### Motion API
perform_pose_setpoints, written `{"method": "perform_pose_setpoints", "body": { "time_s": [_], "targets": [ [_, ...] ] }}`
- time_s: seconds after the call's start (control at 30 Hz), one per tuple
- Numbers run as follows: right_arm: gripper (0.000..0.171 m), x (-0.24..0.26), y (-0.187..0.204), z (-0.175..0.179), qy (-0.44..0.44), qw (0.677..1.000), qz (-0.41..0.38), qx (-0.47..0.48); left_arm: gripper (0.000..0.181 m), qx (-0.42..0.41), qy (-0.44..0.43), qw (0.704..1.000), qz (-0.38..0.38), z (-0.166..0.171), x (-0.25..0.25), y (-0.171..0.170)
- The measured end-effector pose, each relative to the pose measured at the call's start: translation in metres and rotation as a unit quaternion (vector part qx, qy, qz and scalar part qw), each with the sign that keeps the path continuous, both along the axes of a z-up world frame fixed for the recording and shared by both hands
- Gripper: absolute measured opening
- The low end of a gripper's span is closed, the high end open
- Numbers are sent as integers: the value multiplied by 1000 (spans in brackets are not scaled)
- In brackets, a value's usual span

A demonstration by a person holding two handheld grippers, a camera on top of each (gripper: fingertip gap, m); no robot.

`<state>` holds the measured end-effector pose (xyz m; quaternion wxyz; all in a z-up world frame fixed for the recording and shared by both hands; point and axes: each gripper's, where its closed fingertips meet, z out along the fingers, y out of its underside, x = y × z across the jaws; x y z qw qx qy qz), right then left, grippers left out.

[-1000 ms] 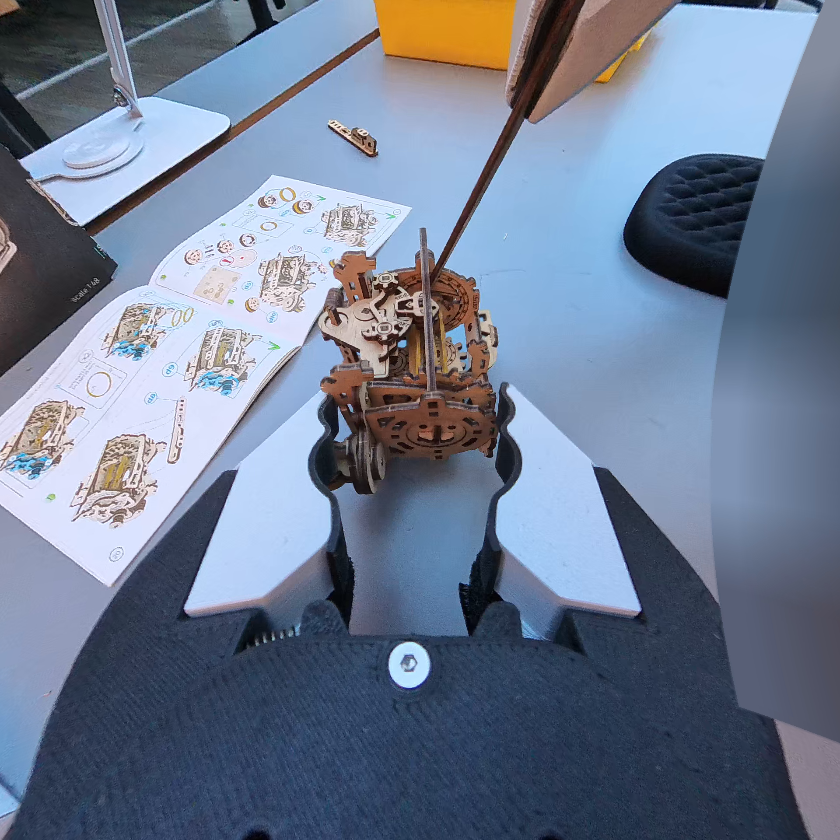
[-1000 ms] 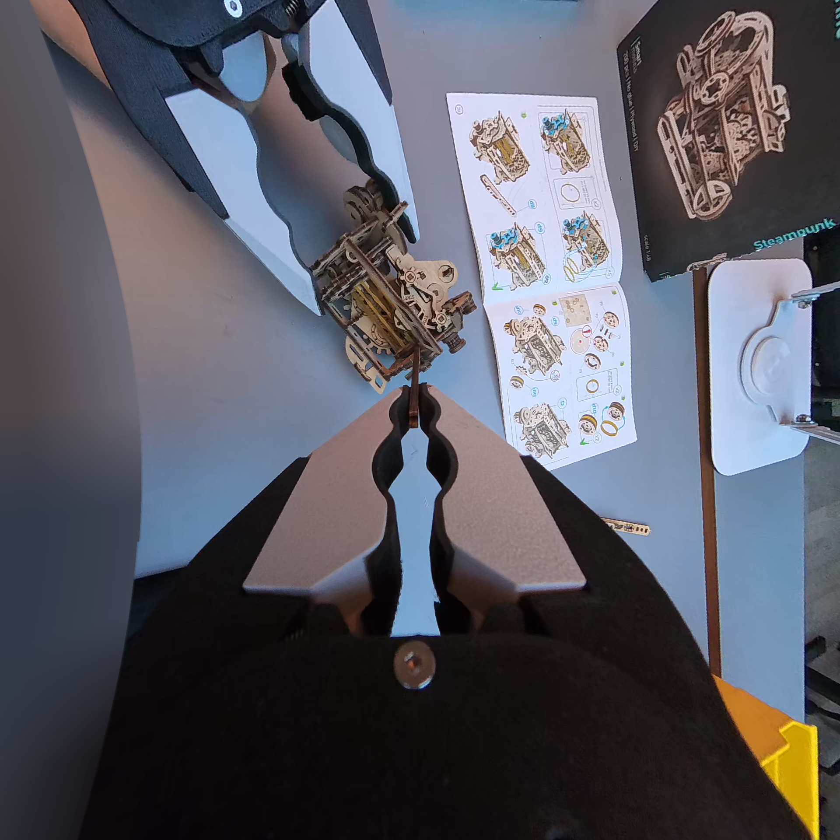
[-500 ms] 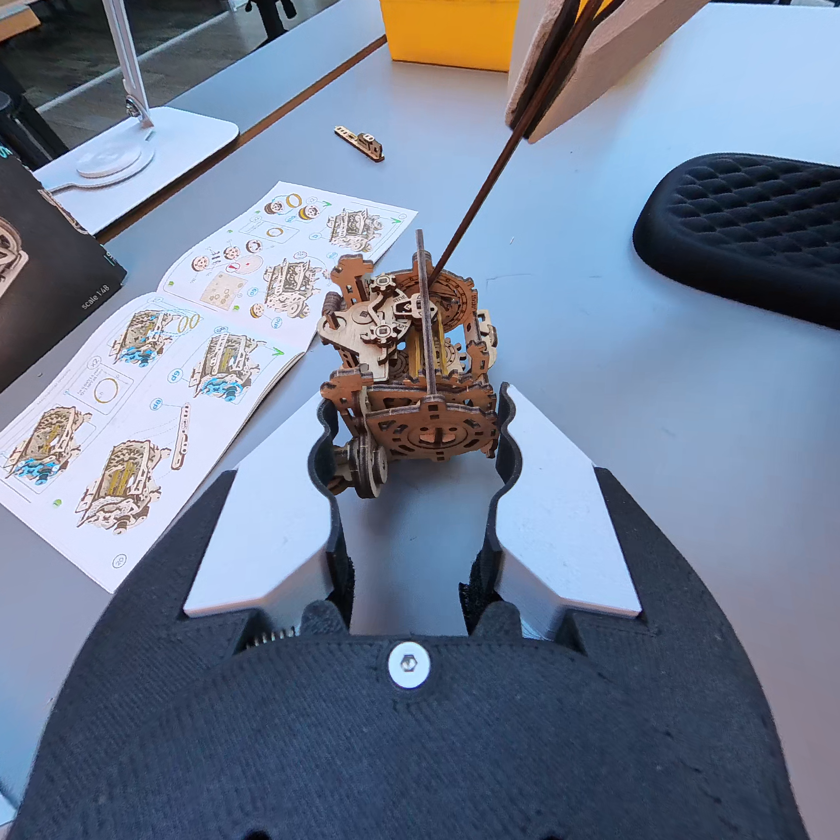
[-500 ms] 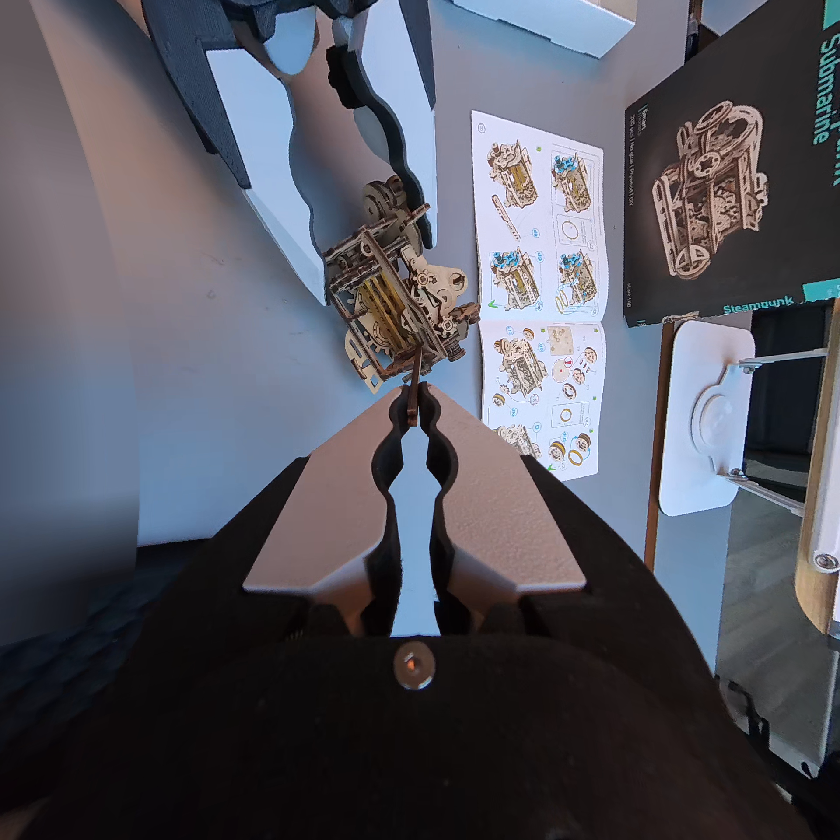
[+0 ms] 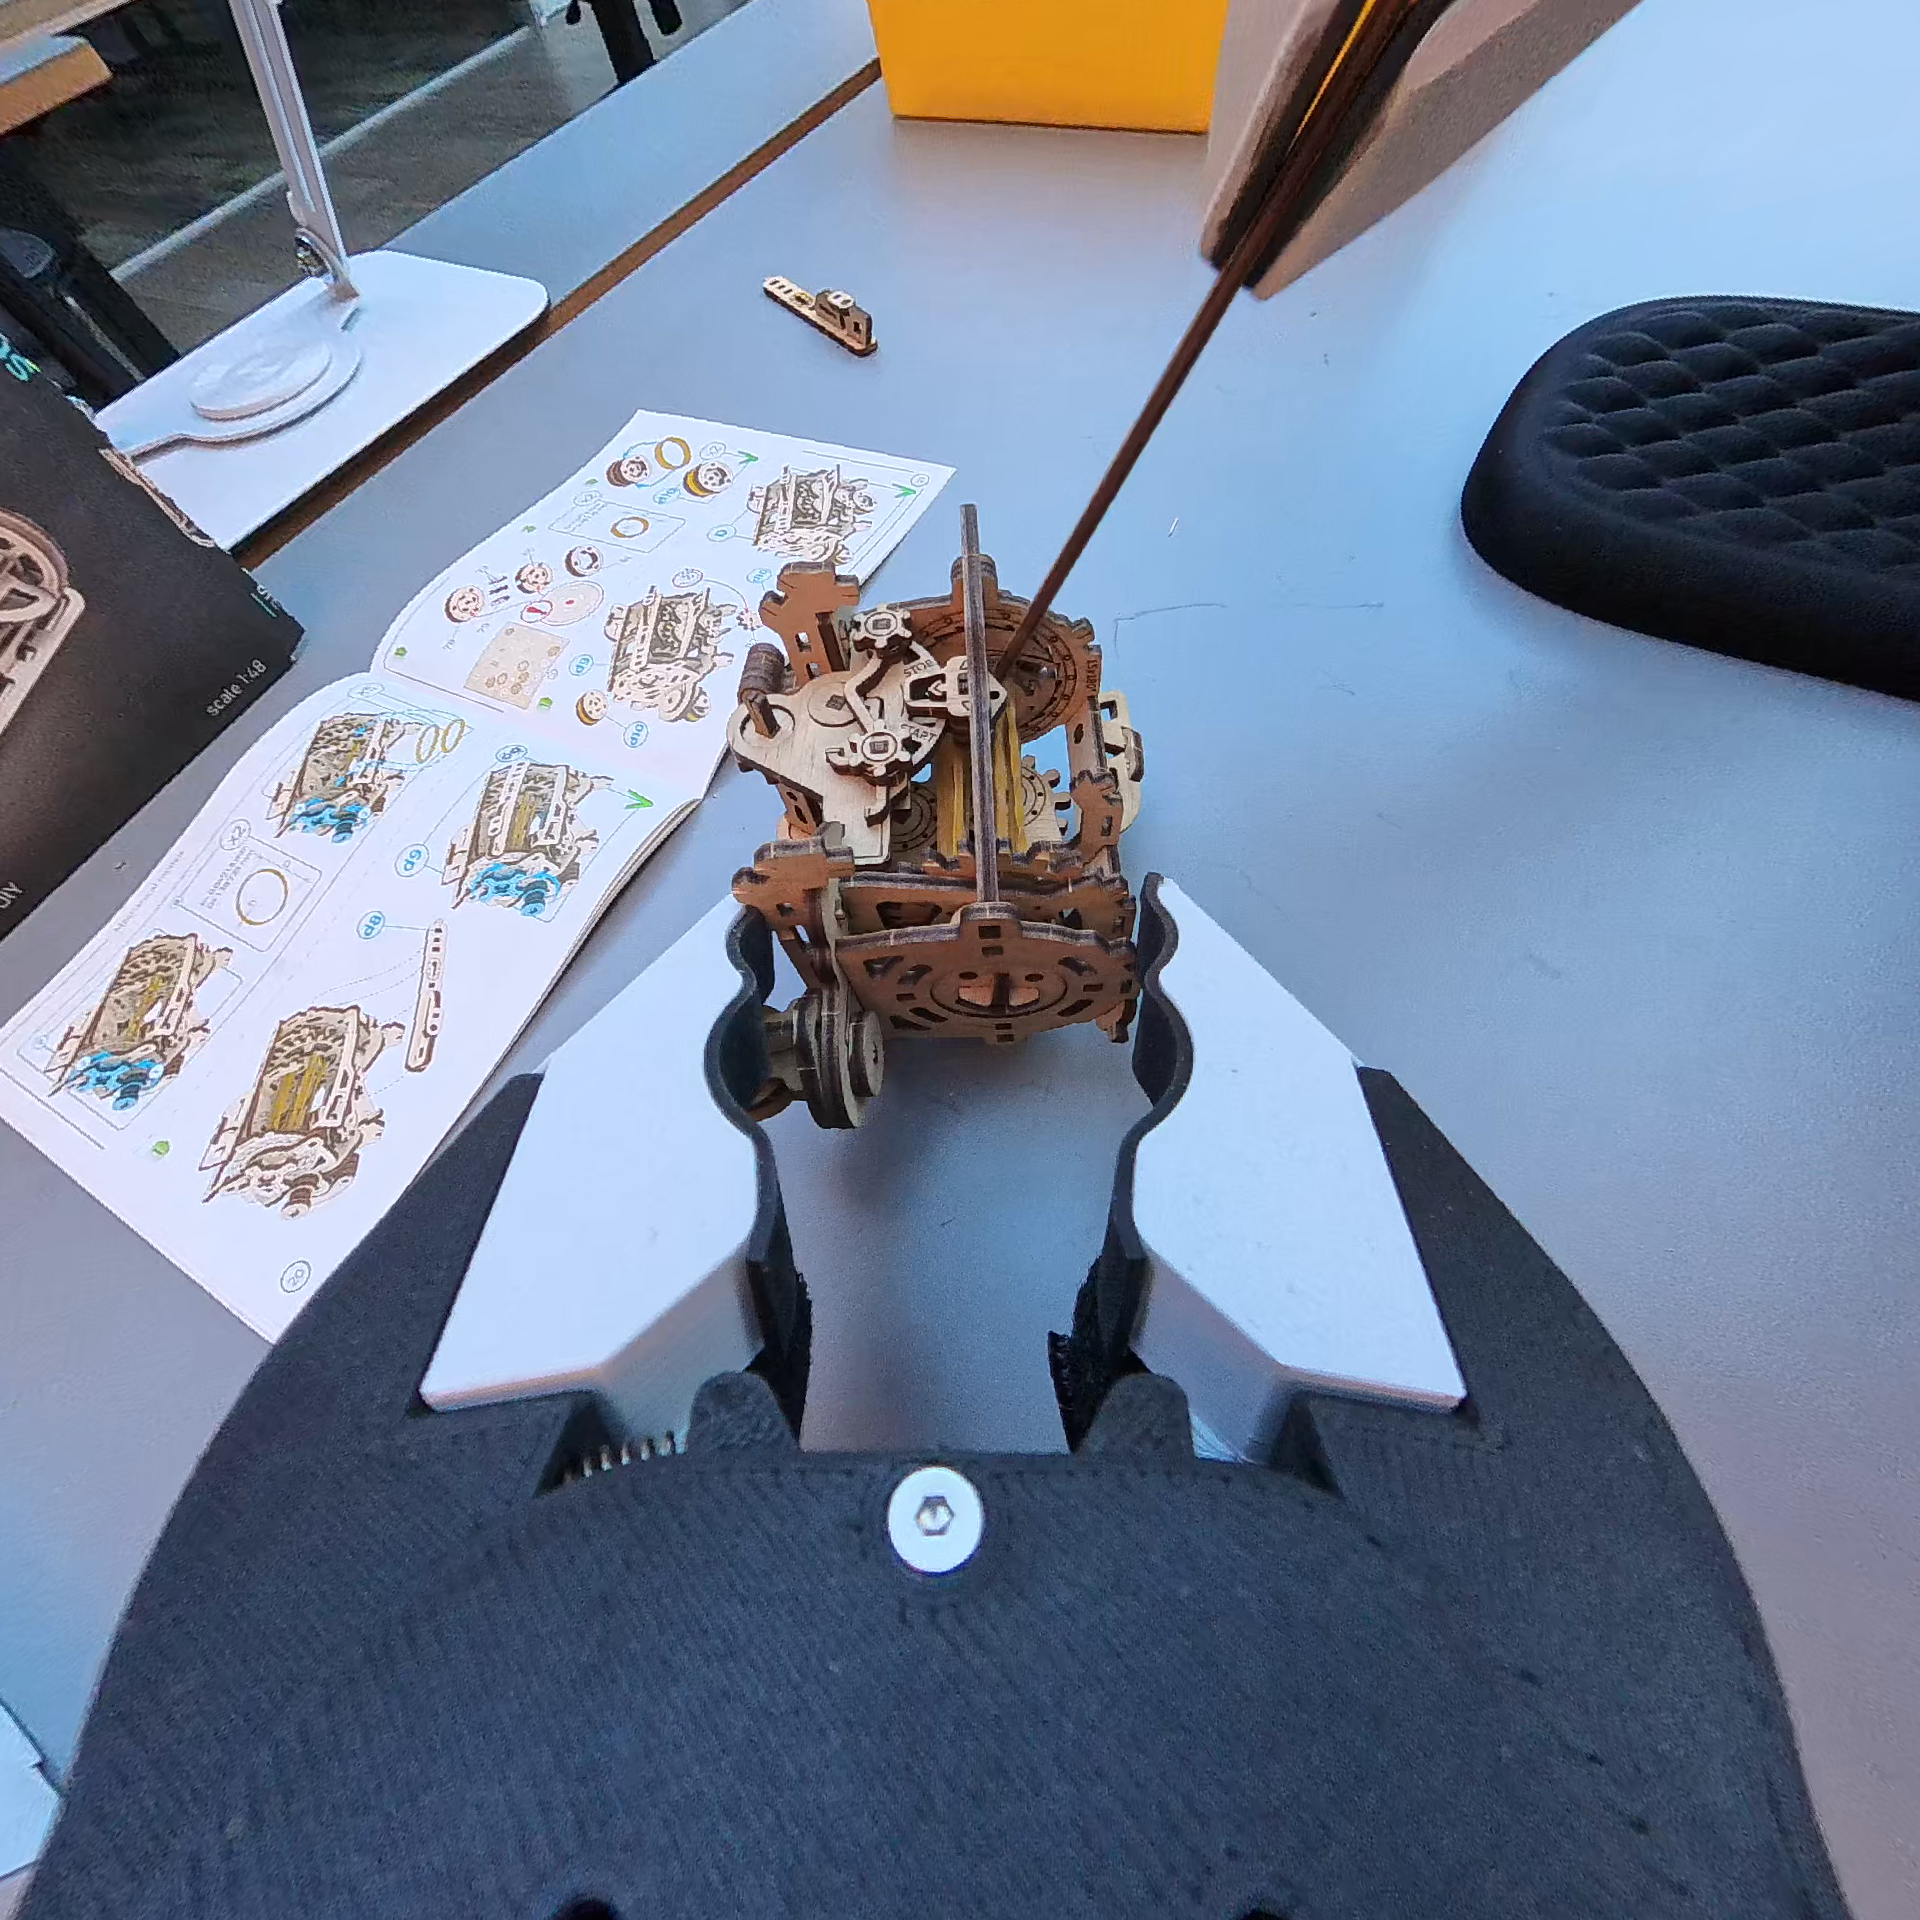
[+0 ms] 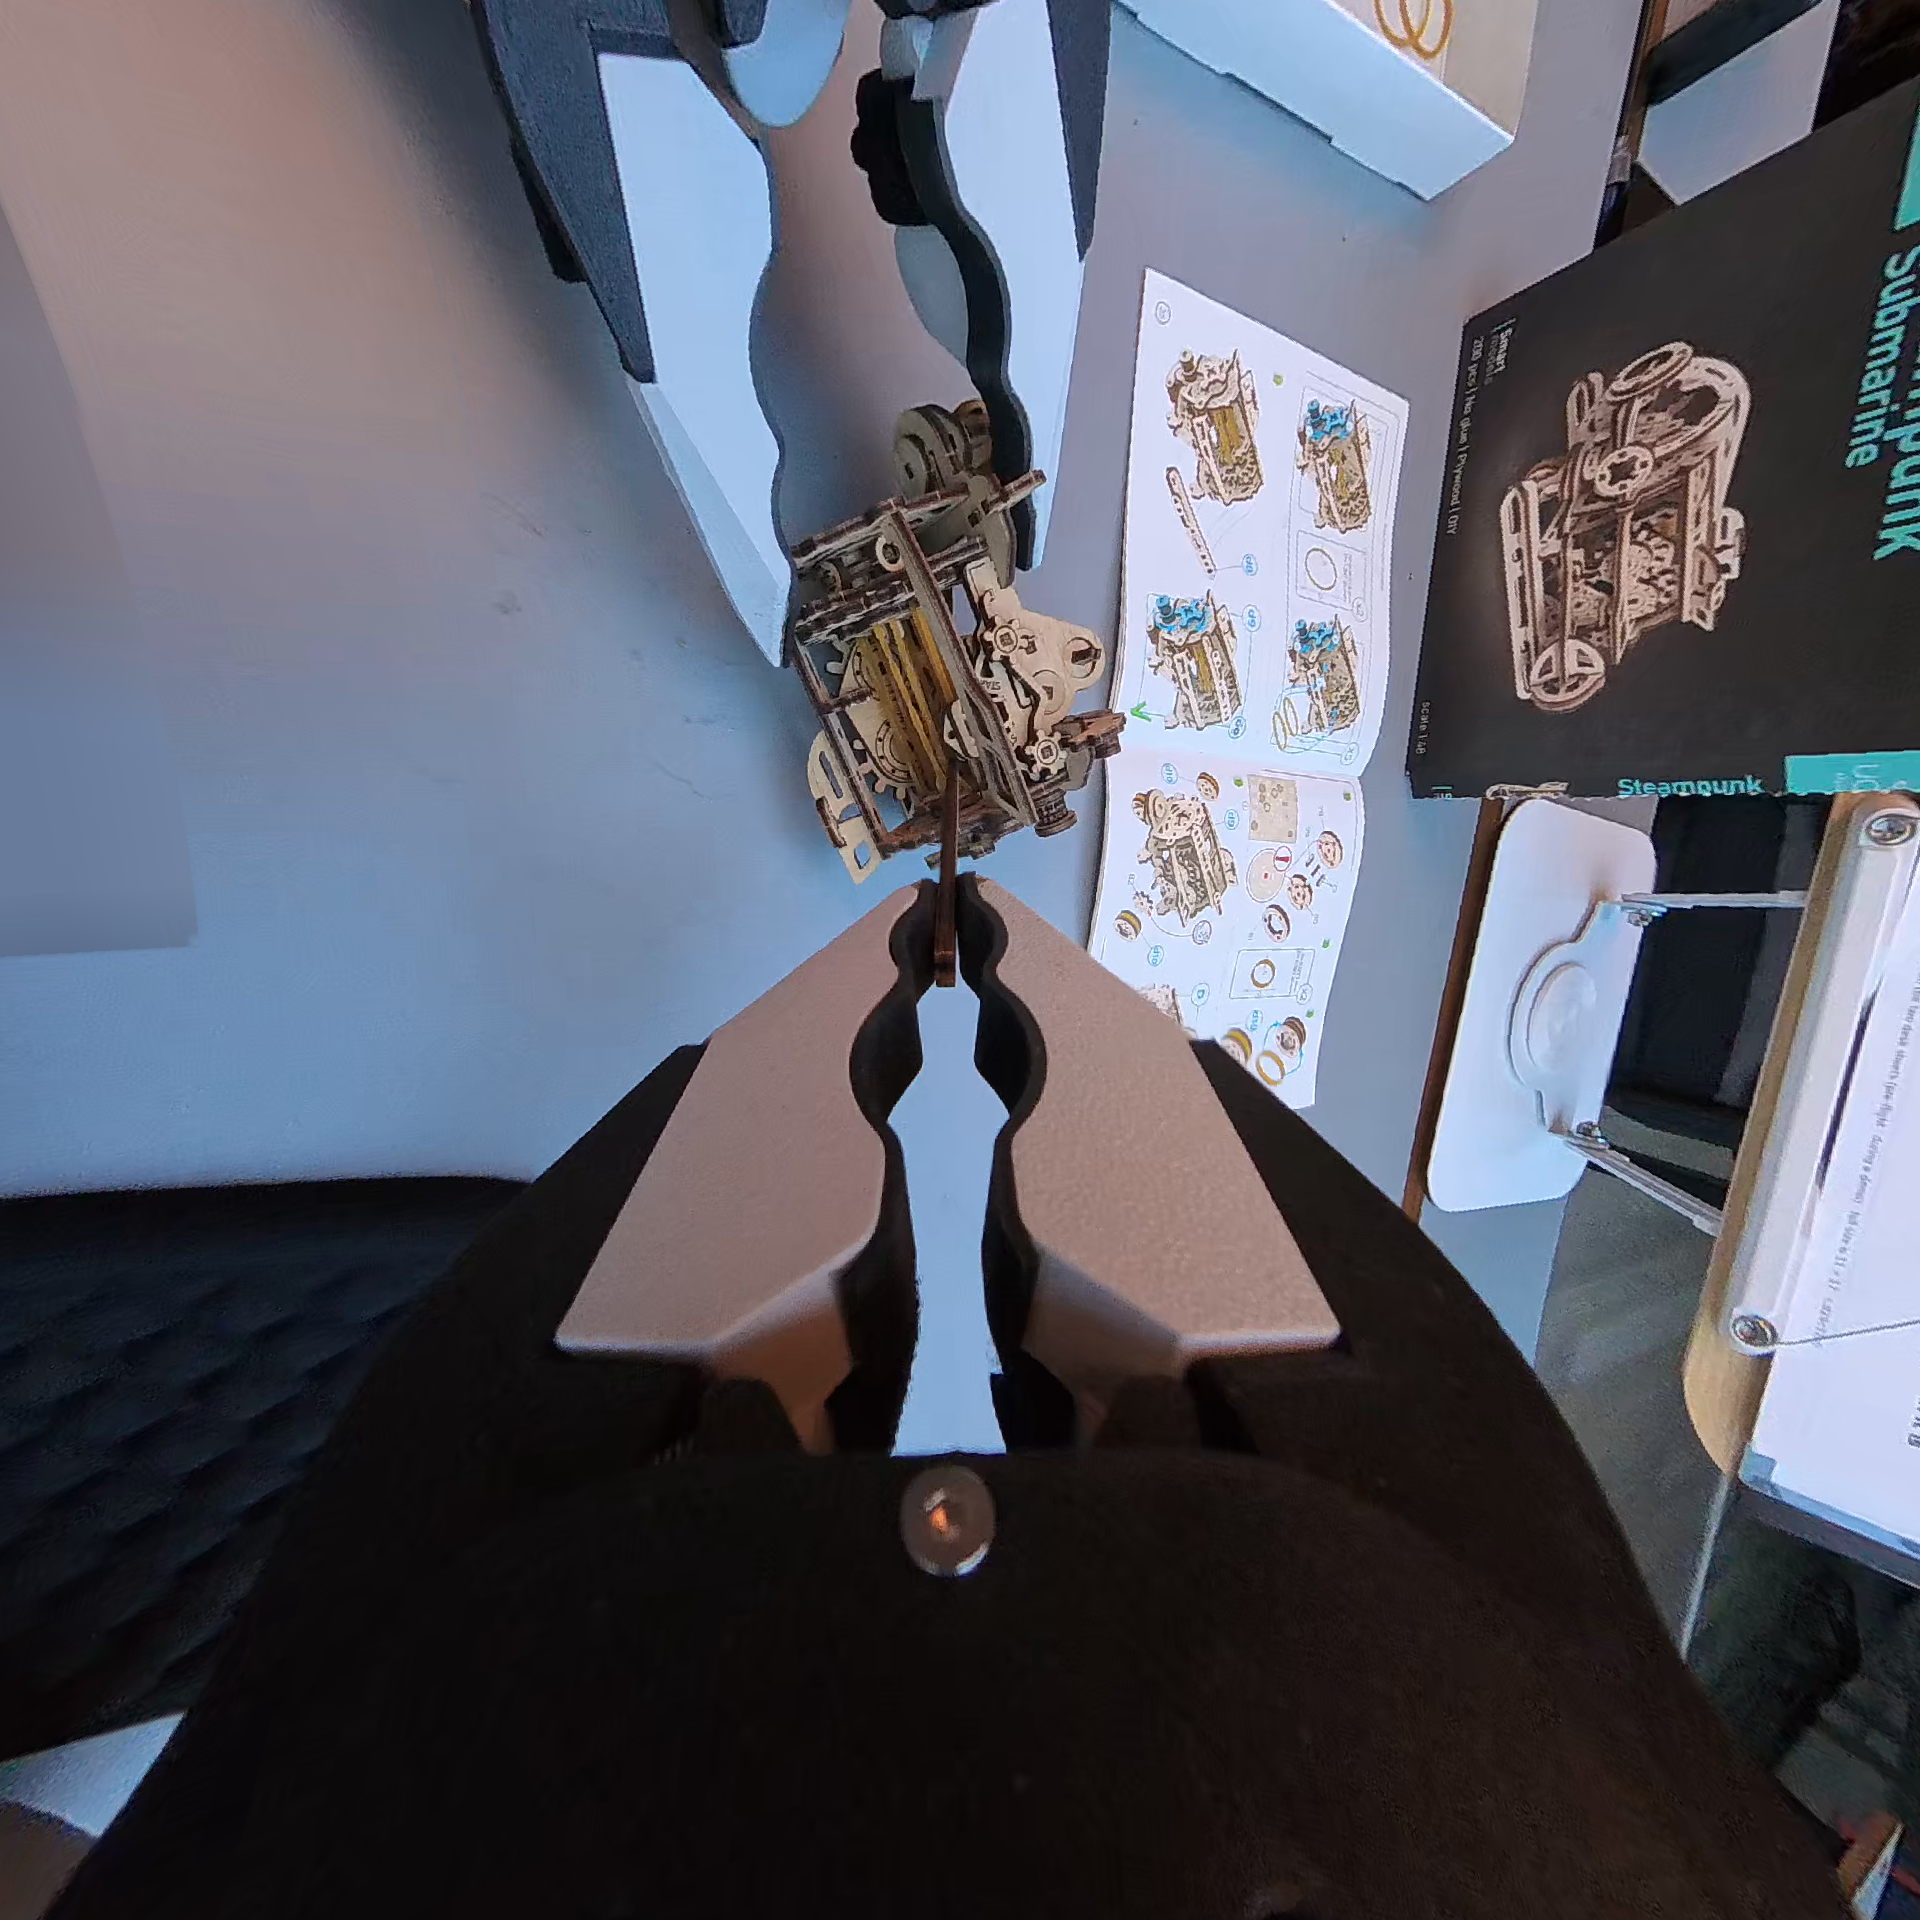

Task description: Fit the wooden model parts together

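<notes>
The wooden model (image 5: pixel 935 821) stands on the grey surface (image 5: pixel 1455 935), just right of the open instruction booklet (image 5: pixel 436 790). The left hand-held gripper (image 5: pixel 940 997) brackets the model's near end with its fingers spread, each fingertip touching or nearly touching a side of the frame; whether it squeezes cannot be told. The right hand-held gripper (image 6: pixel 943 904) is clamped on a thin dark wooden strip (image 6: pixel 945 883), whose far end reaches down into the top of the model beside an upright post (image 5: pixel 975 707). The step in hand appears to be seating this strip in its slot. To do it well, the strip should probably stay in line with the slot and be pushed along its own length, since a part this slim would likely bend or snap under a sideways load; the left hand-held gripper should brace the model so it neither tips nor slides. Around the model there is open surface to its right and beyond it; a black padded rest (image 5: pixel 1714 488) lies well off to the right, a small loose wooden piece (image 5: pixel 821 312) lies beyond the model, and a yellow bin (image 5: pixel 1039 62) sits farther back near the surface's edge.
</notes>
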<state>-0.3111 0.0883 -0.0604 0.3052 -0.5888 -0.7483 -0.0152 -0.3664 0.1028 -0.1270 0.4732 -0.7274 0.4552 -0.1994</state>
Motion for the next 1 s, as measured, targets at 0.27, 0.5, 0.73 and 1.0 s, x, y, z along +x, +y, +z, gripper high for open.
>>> {"method": "perform_pose_setpoints", "body": {
  "time_s": [0.27, 0.5, 0.73, 1.0],
  "targets": [
    [2, 5, -2, 1, -10, 1000, -4, 15, 69, 6, 5, 1000, 0, 0, 0, -1],
    [2, 5, -2, 8, 1, 997, -2, 72, 69, -8, -11, 1000, 3, 1, -2, 0],
    [2, 2, -2, 7, 74, 997, -5, -10, 71, -24, -21, 999, -7, -1, -3, -3],
    [2, 8, -8, 2, 115, 992, 10, -41, 80, -11, -22, 999, -24, 2, -4, -8]
  ]
}}
